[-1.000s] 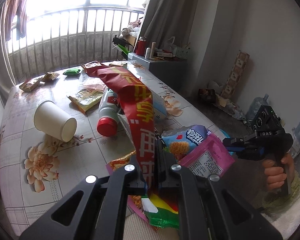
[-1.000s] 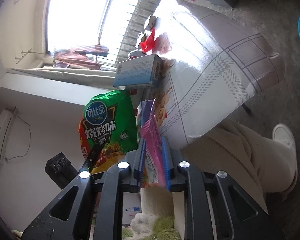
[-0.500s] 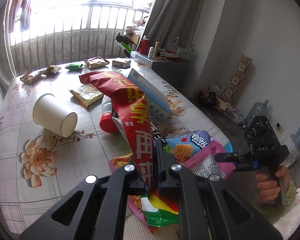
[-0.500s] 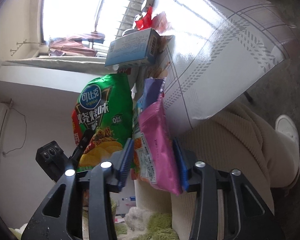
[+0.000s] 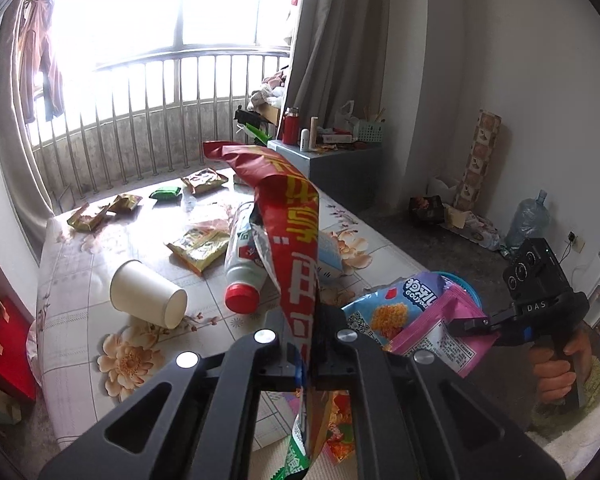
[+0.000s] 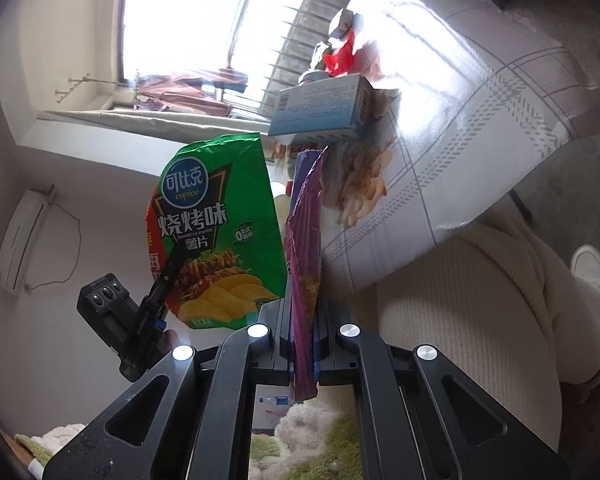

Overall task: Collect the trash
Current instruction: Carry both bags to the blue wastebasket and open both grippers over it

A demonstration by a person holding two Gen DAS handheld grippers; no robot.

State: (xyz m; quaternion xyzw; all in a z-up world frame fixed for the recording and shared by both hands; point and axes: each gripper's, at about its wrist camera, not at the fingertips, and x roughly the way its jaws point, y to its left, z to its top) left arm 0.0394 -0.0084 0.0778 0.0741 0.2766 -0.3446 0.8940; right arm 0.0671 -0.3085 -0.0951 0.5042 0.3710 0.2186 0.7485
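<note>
Left gripper (image 5: 306, 356) pinches red wrapper (image 5: 296, 240); right gripper (image 6: 304, 344) pinches pink packet (image 6: 306, 240).

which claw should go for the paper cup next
Probably neither yet: both are full. The left claw is shut on the red wrapper, the right claw on the pink packet. Once emptied, left: the cup lies on its side of the table.

Background stuff: grey curtain (image 5: 324, 40) hanging by the barred window (image 5: 148, 92), a red thermos (image 5: 290, 125) on a grey cabinet (image 5: 340, 168), big water jug (image 5: 528, 220) on the floor by the wall, and an air conditioner (image 6: 20, 236) mounted on the wall.
</note>
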